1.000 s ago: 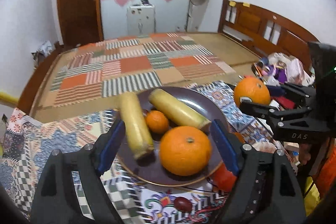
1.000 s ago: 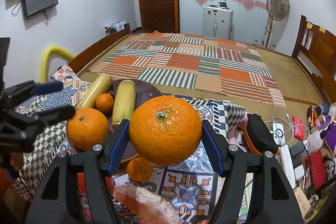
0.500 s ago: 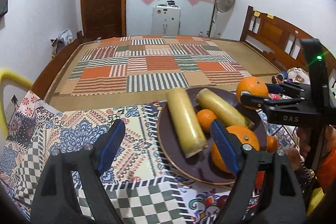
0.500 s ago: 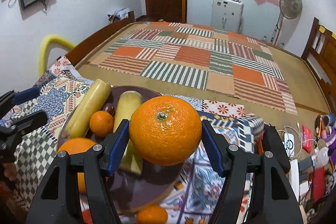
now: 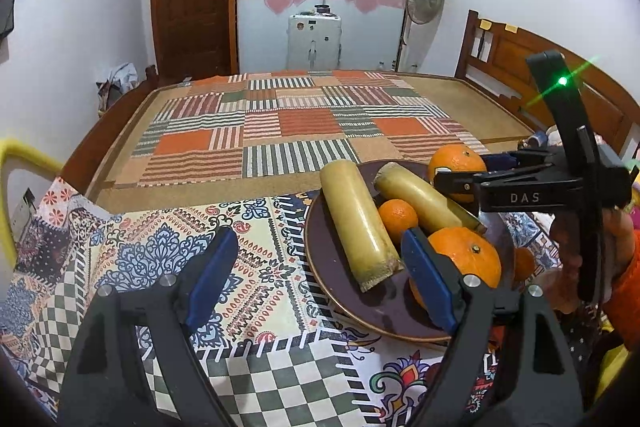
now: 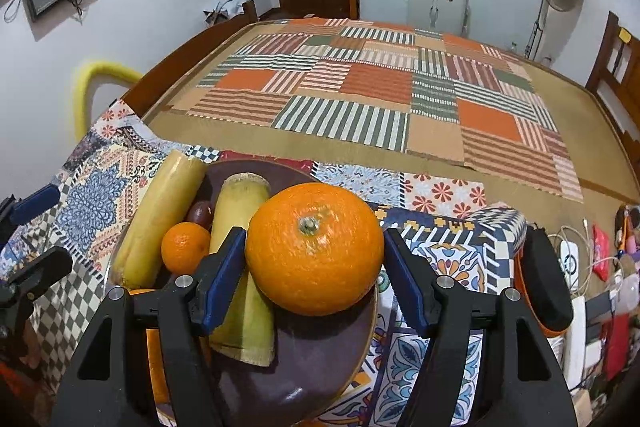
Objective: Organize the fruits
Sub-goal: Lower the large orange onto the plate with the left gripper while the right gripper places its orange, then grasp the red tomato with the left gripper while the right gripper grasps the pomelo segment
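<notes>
A dark brown plate (image 5: 332,287) lies on the patterned cloth. On it are two yellow cane pieces (image 5: 356,223), a small tangerine (image 5: 396,217) and a large orange (image 5: 472,259). My right gripper (image 6: 314,267) is shut on another large orange (image 6: 314,247) and holds it over the plate's right side (image 6: 320,367). It also shows in the left wrist view (image 5: 464,171) with that orange (image 5: 454,159) above the plate's far rim. My left gripper (image 5: 316,275) is open and empty over the cloth, left of the plate.
A small tangerine (image 5: 524,263) lies on the cloth right of the plate. A dark plum (image 6: 200,213) sits between the cane pieces. Cables and clutter (image 6: 580,267) lie at the right. A patchwork mat (image 5: 296,131) covers the bed beyond.
My right gripper has carried the large orange left until it is over the plate. My left gripper has swung left, away from the plate, and stays open.
</notes>
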{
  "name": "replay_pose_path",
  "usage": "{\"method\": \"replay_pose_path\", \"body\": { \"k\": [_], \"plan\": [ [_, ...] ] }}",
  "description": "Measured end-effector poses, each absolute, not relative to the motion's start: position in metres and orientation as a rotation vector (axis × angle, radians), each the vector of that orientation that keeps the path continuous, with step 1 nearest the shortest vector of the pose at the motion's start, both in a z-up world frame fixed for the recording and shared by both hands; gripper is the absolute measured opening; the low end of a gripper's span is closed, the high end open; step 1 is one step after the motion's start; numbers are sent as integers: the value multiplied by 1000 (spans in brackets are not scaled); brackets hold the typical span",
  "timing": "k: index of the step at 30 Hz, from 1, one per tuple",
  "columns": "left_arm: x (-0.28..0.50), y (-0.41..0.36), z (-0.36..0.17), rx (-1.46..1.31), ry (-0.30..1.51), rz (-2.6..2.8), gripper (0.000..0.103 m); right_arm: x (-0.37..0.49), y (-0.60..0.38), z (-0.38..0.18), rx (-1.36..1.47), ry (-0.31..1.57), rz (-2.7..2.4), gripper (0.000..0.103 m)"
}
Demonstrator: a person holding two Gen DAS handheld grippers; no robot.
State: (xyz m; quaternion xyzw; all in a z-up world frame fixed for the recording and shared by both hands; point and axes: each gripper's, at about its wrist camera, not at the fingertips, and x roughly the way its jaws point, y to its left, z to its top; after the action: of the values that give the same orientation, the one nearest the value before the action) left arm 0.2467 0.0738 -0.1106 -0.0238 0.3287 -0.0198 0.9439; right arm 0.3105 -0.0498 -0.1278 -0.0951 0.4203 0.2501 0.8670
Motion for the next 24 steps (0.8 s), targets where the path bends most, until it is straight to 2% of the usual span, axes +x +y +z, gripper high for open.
{"method": "replay_pose_path", "body": {
  "k": [4, 17, 24],
  "plan": [
    [246, 68, -110, -26, 670, -43, 85, 298, -47, -120, -235, 829, 538, 73],
    [221, 57, -91, -6, 662, -43, 85, 242, -83, -84, -239, 700, 508, 74],
    [199, 40, -90, 17, 674, -69, 86, 214, -109, -91, -252, 712, 484, 74]
  ]
}}
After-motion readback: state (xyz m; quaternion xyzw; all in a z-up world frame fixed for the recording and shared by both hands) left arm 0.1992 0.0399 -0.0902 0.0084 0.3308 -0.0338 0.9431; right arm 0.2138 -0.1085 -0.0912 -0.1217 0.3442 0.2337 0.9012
